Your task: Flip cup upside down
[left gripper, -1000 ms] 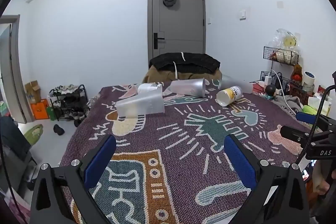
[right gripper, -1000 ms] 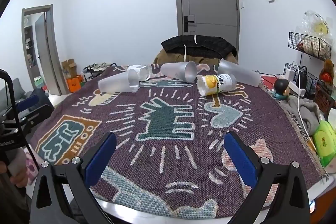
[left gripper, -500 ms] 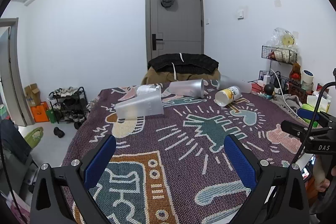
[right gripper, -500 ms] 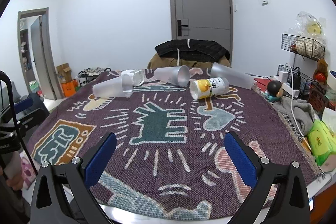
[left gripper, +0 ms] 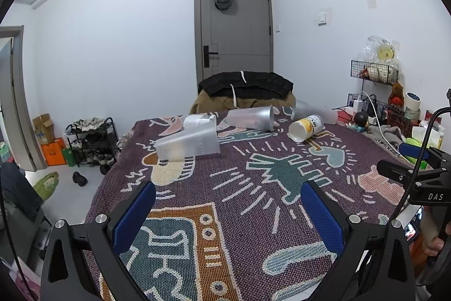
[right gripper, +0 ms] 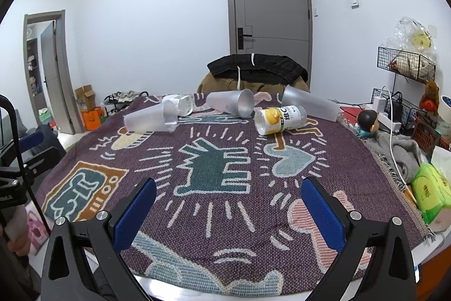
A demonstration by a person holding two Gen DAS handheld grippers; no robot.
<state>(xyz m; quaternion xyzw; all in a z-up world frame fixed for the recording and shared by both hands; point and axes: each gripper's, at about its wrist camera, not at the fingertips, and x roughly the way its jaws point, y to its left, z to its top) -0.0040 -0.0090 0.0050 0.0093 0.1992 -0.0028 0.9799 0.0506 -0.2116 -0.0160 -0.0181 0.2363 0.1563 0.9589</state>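
Observation:
Several cups lie on their sides at the far end of the patterned blanket (left gripper: 253,202). A frosted cup (left gripper: 187,145) (right gripper: 150,119) lies at the left. A silver cup (left gripper: 251,118) (right gripper: 231,103) lies in the middle. A white and yellow cup (left gripper: 305,127) (right gripper: 279,117) lies to its right, with a long frosted cup (right gripper: 310,103) behind it. A small clear cup (right gripper: 181,104) lies behind the left one. My left gripper (left gripper: 227,212) is open and empty over the near blanket. My right gripper (right gripper: 228,212) is open and empty near the front edge.
A chair with dark clothes (right gripper: 256,69) stands behind the table. Wire racks, cables and a toy figure (right gripper: 367,122) crowd the right side. A green packet (right gripper: 430,192) lies at the right edge. A shoe rack (left gripper: 90,141) stands on the floor at the left.
Both grippers have shifted slightly, so the cups sit a little differently in each view. The cups have not moved. Both grippers stay open.

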